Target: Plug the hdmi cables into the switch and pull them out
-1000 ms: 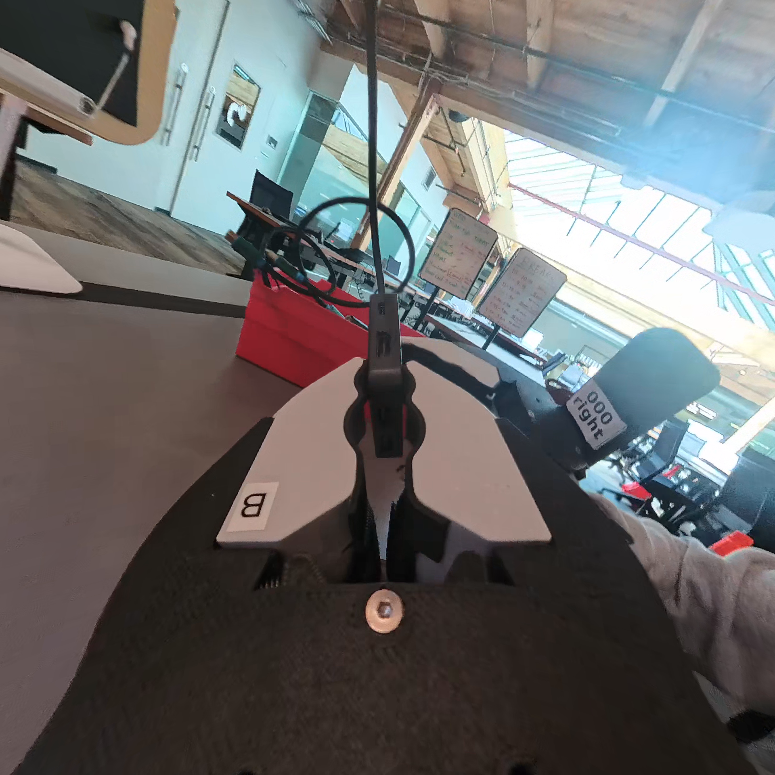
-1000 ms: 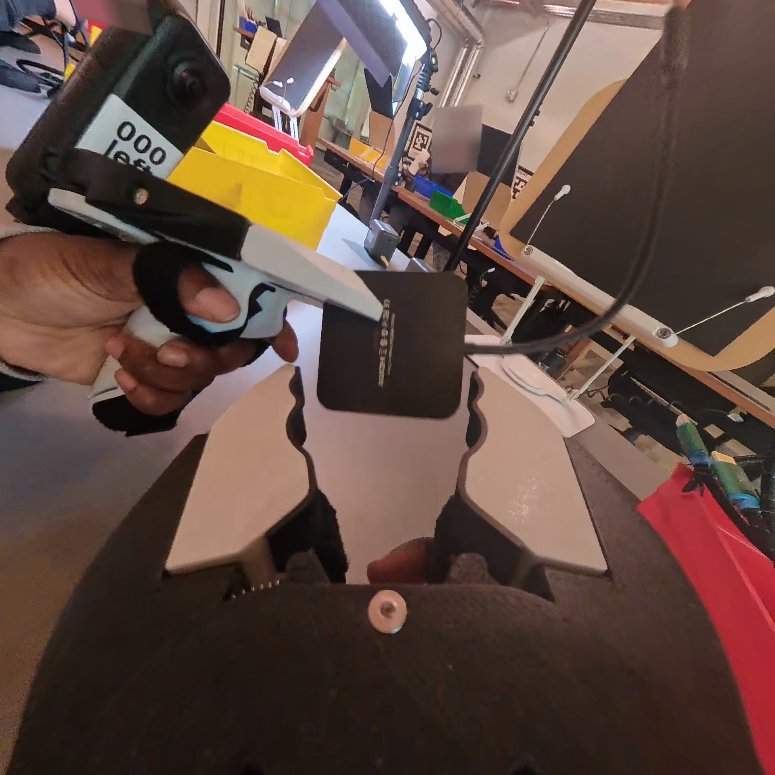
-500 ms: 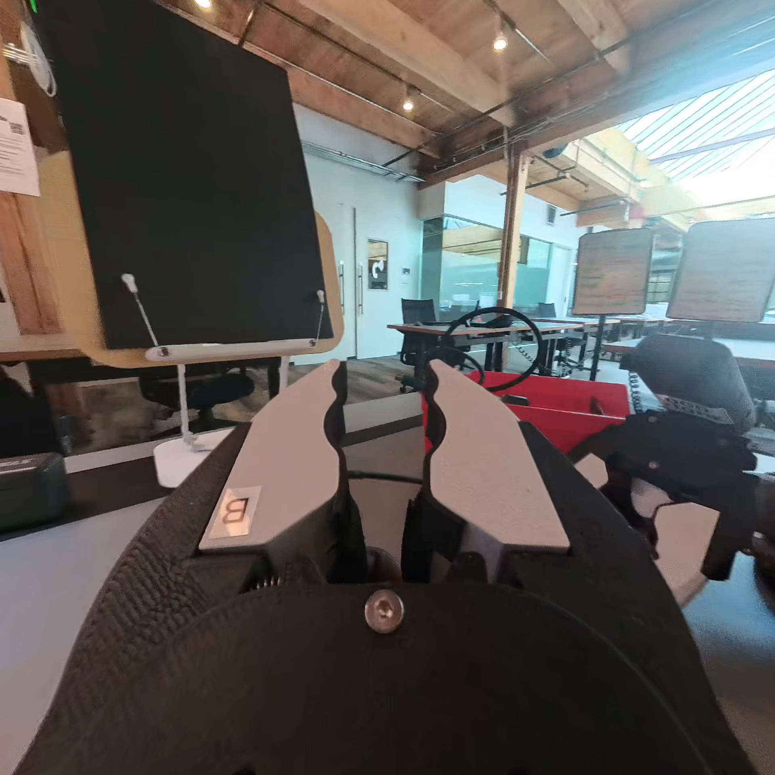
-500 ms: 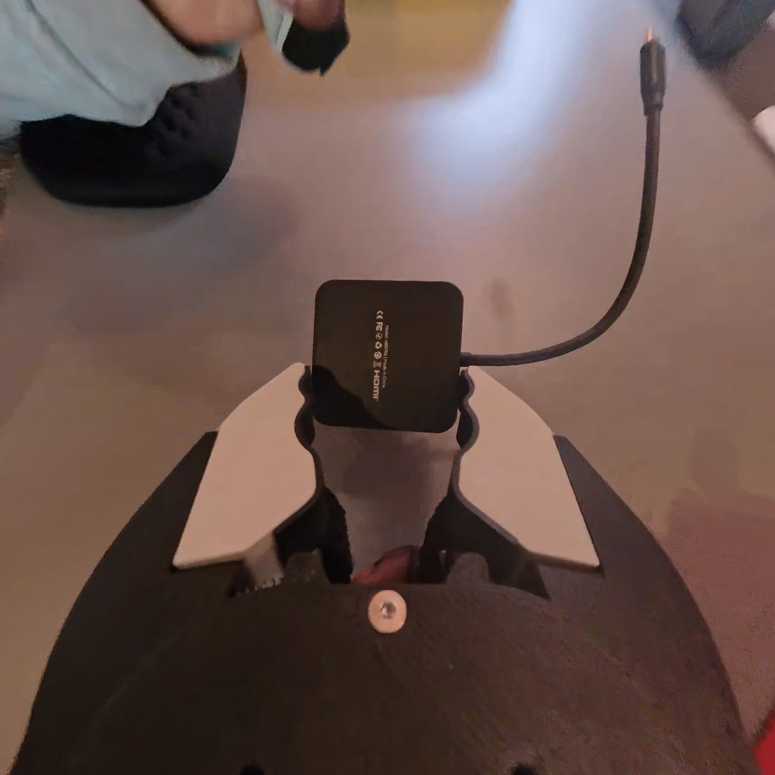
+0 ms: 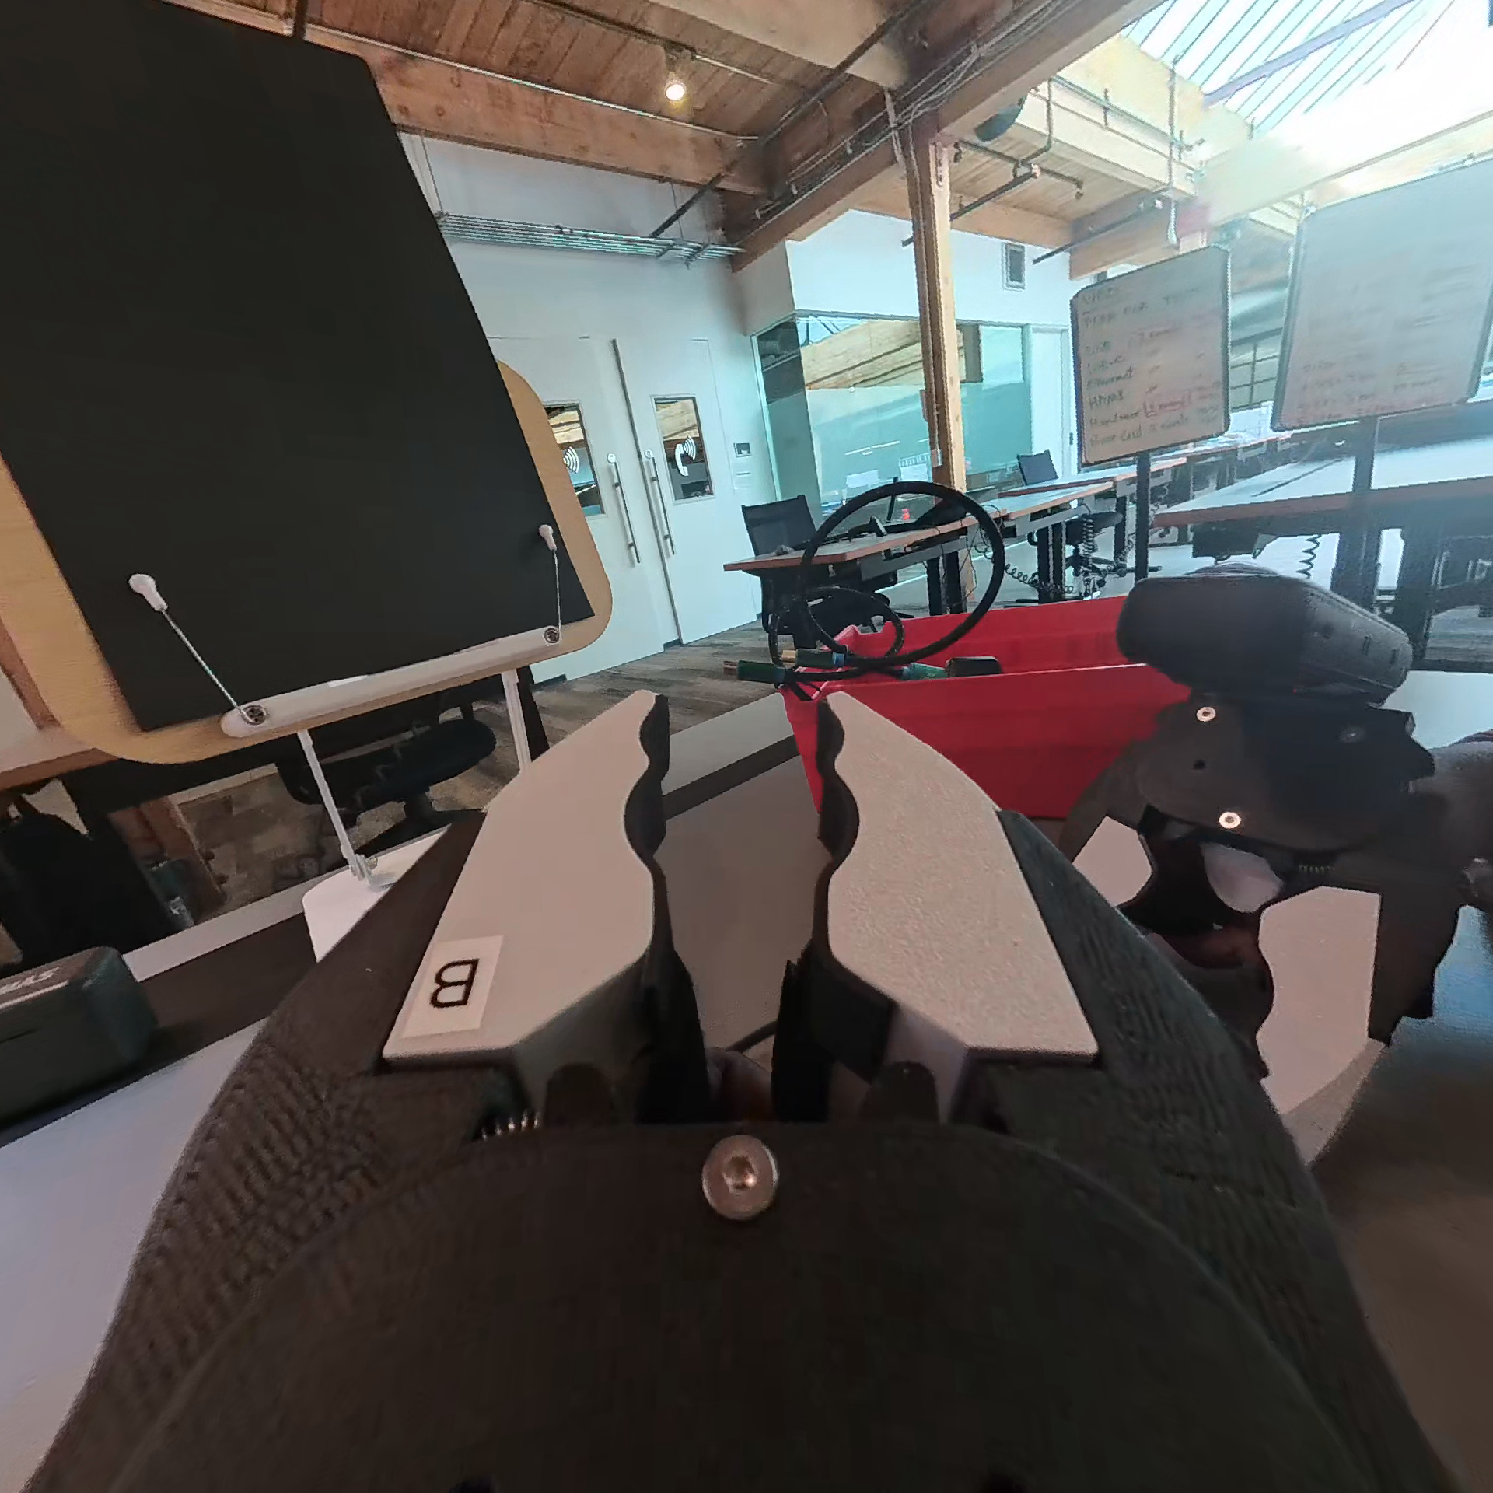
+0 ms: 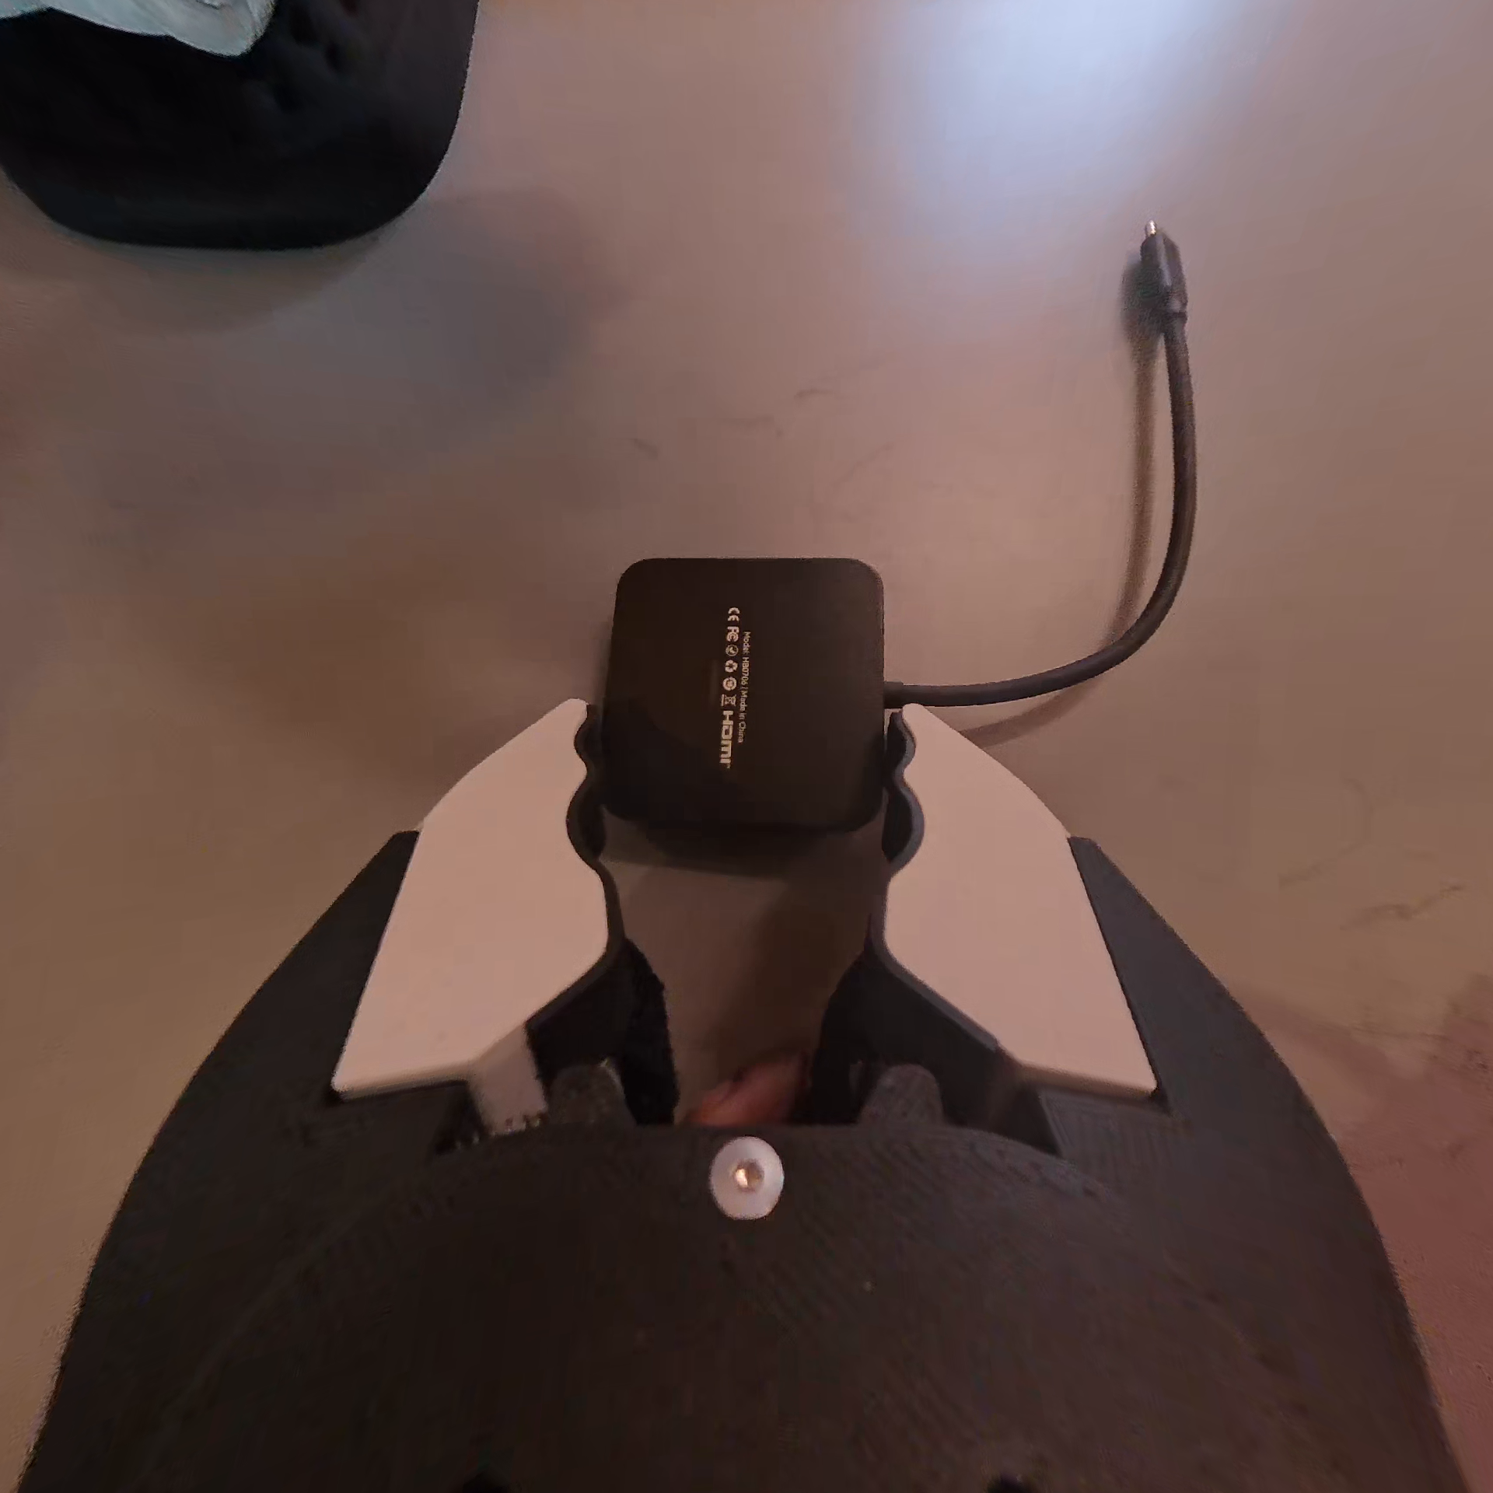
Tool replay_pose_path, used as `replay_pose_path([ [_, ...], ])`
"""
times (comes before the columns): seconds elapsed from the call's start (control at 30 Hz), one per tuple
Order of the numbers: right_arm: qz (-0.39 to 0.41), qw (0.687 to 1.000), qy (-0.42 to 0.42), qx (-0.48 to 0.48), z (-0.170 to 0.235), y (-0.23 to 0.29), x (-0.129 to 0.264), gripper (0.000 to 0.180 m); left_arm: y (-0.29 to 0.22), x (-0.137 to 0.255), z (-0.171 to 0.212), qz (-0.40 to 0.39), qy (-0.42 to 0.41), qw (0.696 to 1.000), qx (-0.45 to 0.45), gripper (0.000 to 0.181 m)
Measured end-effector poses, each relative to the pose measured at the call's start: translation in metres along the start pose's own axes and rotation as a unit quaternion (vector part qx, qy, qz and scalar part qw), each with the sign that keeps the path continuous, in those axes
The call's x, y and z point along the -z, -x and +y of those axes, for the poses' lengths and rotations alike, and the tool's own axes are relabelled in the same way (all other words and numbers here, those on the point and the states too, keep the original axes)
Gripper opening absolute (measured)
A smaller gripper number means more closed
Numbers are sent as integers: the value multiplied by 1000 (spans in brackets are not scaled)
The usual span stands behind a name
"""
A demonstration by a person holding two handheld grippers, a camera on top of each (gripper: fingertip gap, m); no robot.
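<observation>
Switch: flat matte-black rounded square switch (image 6: 747, 695), frame centre, clamped between the right gripper (image 6: 743, 719) fingertips
Cord: thin, curving upper right
Left gripper (image 5: 739, 719): narrow gap, nothing held
Table (image 6: 323, 485): smooth grey

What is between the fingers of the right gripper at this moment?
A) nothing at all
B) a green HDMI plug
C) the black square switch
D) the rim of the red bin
C: in the right wrist view the right gripper has its two fingers against the sides of the black square switch, whose short cable trails off on the table.
</observation>
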State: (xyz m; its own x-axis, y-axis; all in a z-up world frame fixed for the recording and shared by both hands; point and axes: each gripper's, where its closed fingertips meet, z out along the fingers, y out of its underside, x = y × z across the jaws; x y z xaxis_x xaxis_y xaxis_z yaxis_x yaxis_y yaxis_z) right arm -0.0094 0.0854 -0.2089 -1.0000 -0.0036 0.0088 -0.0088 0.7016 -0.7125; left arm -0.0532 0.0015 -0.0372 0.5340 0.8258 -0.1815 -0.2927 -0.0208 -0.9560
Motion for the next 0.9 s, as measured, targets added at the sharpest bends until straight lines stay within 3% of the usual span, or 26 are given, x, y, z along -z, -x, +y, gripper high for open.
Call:
replay_pose_path([
  [0.2,17,995,-99,11,-29,-4,16,70,3,1,-1,-5,-2,1000,-4,34],
  [0.4,45,964,-260,42,-68,-5,48,72,1,2,-6,-3,-6,999,-32,34],
  [0.57,48,947,-318,16,-78,-11,63,73,-4,14,-27,39,9,999,-3,38],
  [0.73,59,942,-330,17,-79,-14,67,70,20,69,-48,78,69,994,29,42],
  [0.9,60,943,-328,19,-81,-12,65,66,97,152,-20,-7,255,965,-52,44],
])
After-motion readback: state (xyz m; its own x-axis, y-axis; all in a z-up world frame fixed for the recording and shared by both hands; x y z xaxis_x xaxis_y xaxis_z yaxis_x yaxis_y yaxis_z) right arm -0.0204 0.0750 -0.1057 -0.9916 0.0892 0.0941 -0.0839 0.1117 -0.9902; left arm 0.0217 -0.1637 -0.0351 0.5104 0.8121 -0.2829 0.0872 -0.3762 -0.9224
